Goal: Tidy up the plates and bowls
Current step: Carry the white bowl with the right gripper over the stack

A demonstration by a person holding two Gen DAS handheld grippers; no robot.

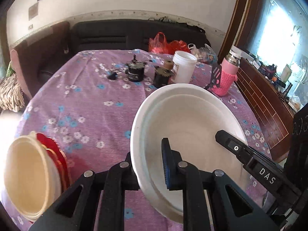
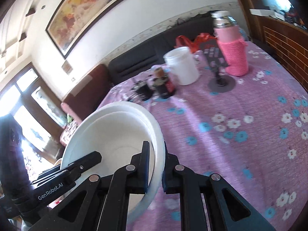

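Note:
Two nested white bowls [image 1: 190,123] are held tilted above the purple flowered tablecloth [image 1: 86,105]. My left gripper [image 1: 148,165] is shut on their left rim, one finger inside and one outside. My right gripper [image 2: 156,163] is shut on the opposite rim of the same white bowls [image 2: 115,127]; its finger [image 1: 250,157] shows in the left wrist view. A cream bowl [image 1: 27,175] sits on red plates [image 1: 55,154] at the lower left of the left wrist view.
At the table's far side stand a white jar [image 1: 183,67], dark small jars [image 1: 134,73], a pink-sleeved flask [image 1: 229,73] and a grater [image 2: 215,57]. A red bag [image 1: 165,44] and a black sofa [image 1: 123,34] lie behind. A wooden cabinet [image 1: 263,104] is on the right.

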